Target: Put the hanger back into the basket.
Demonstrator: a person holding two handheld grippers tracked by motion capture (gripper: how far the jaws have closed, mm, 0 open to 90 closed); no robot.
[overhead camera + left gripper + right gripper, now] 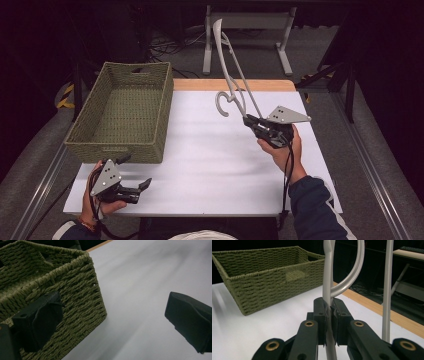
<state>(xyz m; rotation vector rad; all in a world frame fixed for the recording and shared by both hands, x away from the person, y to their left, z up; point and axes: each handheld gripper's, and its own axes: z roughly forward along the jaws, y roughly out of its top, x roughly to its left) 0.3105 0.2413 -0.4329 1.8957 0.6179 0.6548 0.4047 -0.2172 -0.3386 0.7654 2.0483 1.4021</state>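
Above the white worktop (210,150), the right tongs (248,120) pinch a pale grey plastic clothes hanger (231,75) and hold it up in the air.

Seen from the right gripper view, the black pads (321,315) are pressed together on the hanger's thin stem (327,277) just below its curved hook, with a second straight bar of the hanger standing to the side. From the high view the hanger slants up and away from the hand, clear of the worktop. Left of it, well apart, stands the olive-green woven rectangular basket (117,145). Nothing lies between hanger and basket. At the worktop's near left corner the left tongs (135,172) are spread wide with nothing between them, just beside the basket's near wall (82,297).
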